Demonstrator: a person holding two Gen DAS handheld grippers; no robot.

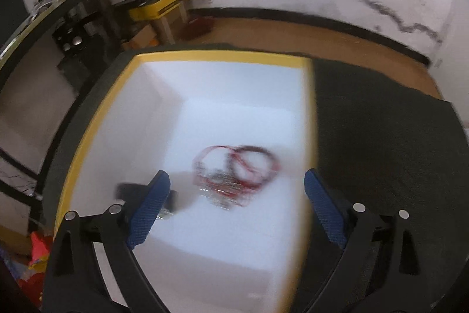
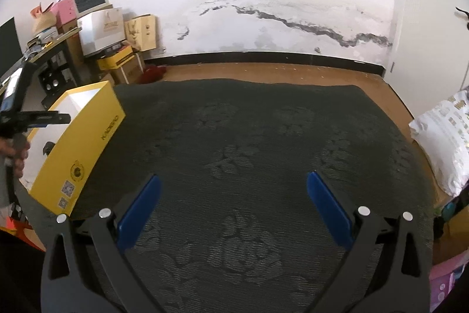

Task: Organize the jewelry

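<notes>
A tangle of red cord and silver chain jewelry (image 1: pixel 234 175) lies on the white floor of a yellow-rimmed box (image 1: pixel 96 119). My left gripper (image 1: pixel 237 181) hovers above it, open, with its blue pads (image 1: pixel 152 204) wide apart and nothing between them. A small dark item (image 1: pixel 133 189) with a silver piece lies by the left pad, blurred. In the right wrist view the same yellow box (image 2: pixel 85 148) stands at the left on a dark patterned cloth (image 2: pixel 249 154). My right gripper (image 2: pixel 233 181) is open over bare cloth, holding nothing.
The box sits at the cloth's left end, with a wooden floor (image 2: pixel 263 72) and a stained white wall behind. Cardboard boxes (image 2: pixel 117 31) and a shelf fill the far left. A white patterned bag (image 2: pixel 445 134) lies at the right edge. A hand (image 2: pixel 14 154) holds the left gripper's handle.
</notes>
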